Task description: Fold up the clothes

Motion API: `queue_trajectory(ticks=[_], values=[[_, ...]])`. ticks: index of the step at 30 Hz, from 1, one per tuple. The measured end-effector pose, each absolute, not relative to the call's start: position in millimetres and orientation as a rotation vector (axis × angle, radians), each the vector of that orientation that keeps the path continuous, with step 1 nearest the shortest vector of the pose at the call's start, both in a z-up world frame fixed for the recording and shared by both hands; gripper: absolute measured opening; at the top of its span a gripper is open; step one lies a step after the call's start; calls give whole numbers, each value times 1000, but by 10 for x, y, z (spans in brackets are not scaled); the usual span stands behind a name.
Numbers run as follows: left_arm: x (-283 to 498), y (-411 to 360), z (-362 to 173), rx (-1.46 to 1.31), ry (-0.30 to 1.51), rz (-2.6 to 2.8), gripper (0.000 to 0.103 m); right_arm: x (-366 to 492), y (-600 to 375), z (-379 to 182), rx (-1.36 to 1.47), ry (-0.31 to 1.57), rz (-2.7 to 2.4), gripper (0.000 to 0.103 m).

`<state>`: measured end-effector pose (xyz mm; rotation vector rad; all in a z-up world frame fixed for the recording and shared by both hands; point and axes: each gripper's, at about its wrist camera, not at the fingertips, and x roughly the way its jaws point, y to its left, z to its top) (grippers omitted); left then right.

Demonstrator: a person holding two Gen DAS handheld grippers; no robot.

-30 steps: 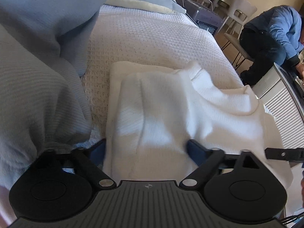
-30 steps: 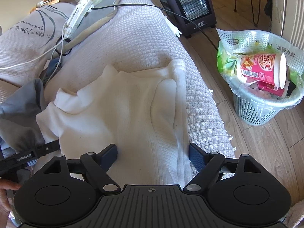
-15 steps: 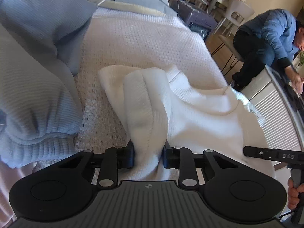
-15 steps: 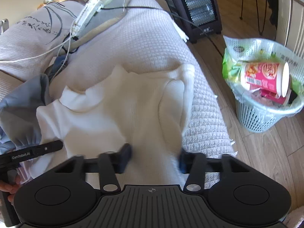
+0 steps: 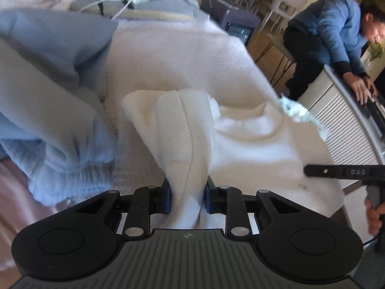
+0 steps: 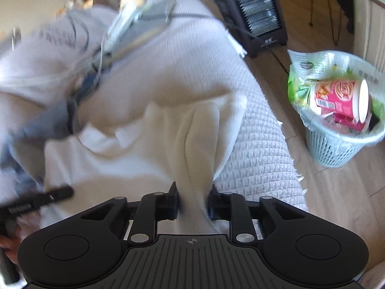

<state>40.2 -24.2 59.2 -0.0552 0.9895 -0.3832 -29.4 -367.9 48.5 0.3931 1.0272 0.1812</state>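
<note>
Left hand-held gripper (image 5: 187,196): pinching a bunched ridge of the cream-white ribbed knit sweater (image 5: 252,142), pads pressed into the cloth on both sides, the pinched fold rising off the bed. Right hand-held gripper (image 6: 193,201): also around a gathered fold of the same sweater near its edge toward the floor, jaws opening slightly at this moment yet cloth plainly wedged between them and touching both pads. Sweater itself: spread across the pale waffle-weave bedspread (image 5: 180,55), collar end away from the cameras, near hem gathered up at two points. Just beside it on the left, a rumpled blue-grey sweatshirt (image 5: 48,101) waiting its turn. On the floor beyond the bed edge, a mesh waste basket (image 6: 336,144) (well apart, no concern).

Step in hand, by judgement: near hem secured at both corners, ready for the lengthwise fold toward the collar. Next move likely to call for lifting both corners together, keeping them level and spaced, carrying them forward over the body and laying the hem down at the shoulders without dragging the bedspread. Right grip worth firming first.
</note>
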Motion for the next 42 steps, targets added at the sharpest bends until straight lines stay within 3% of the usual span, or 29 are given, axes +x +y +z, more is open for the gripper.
queue_trajectory(ticks=[1,3,8,10,12,16,17,18,19,21,22,24,26,34,42], values=[[405,-250,551,-45,989,-375,25,-282,-3657,487,362,1030,164,46],[434,-269,494,-30,984,-363,30,-269,-3682,469,342,1035,122,75],[580,-243,386,-40,1006,-356,49,-187,-3818,329,433,1077,115,81],[615,-209,303,-67,1024,-339,67,-141,-3814,278,443,1084,117,85],[652,-171,213,-94,1032,-336,74,-111,-3809,250,444,1072,117,85],[662,-138,135,-142,1031,-334,79,-103,-3791,217,443,1076,116,85],[651,-146,138,-141,1029,-331,78,-107,-3800,222,446,1076,117,83],[630,-152,150,-142,1025,-335,67,-114,-3801,232,448,1076,117,78],[607,-161,172,-152,1019,-350,47,-127,-3795,249,453,1071,126,72],[556,-183,224,-163,1016,-363,35,-153,-3753,300,447,1058,140,52],[536,-194,246,-163,1016,-359,29,-166,-3730,326,442,1051,147,49],[513,-189,294,-180,1021,-347,24,-190,-3706,371,442,1038,158,31],[469,-171,384,-177,1012,-352,22,-227,-3705,425,440,1022,169,24],[495,-219,978,-130,914,-426,21,-287,-3753,854,419,886,194,21],[1083,-270,1556,-114,759,-391,21,477,-3669,1484,286,765,234,21]])
